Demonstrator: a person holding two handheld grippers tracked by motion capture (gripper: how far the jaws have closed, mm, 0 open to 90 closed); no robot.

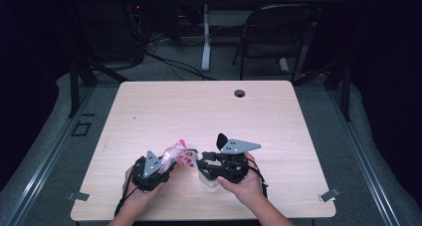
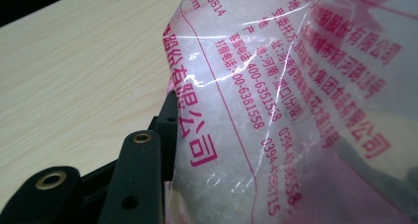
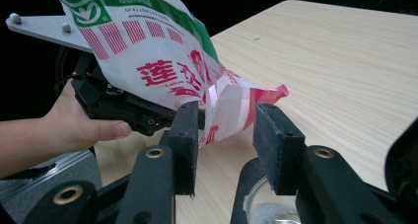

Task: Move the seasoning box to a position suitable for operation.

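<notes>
Two hand-held grippers and one printed bag, catalogued as seen over a pale wood-grain counter (image 1: 164, 111).

1. Plastic bag (image 1: 178, 155): thin, crinkled film, clear in places with pink-red lettering, white with red and green print on the other face. It sits between the two grippers near the front edge of the counter, raised off the surface. White granular contents show through the clear film in the left gripper view (image 2: 231, 150).

2. Left gripper (image 1: 151, 172): black, with a grey three-cornered plate on top, held in the person's left hand. Its jaws stand part-way apart, and the bag's filled body lies against the visible jaw and spreads across the space beside it. Only one jaw shows, so a firm clamp cannot be told for certain; the bag hangs from this gripper.

3. Right gripper (image 3: 224, 130): black, flat rubbery pads, held in the person's right hand (image 1: 246, 183). Its jaws stand apart; the bag's torn pink corner (image 3: 231, 108) lies between them, pads not pressing on it.

4. Glass dish (image 3: 268, 206): clear, round-rimmed, with white grains inside, on the counter directly under the right gripper's jaws.

5. Counter: smooth laminate, rounded corners, a small round cable hole (image 1: 240, 93) near the far edge.
</notes>
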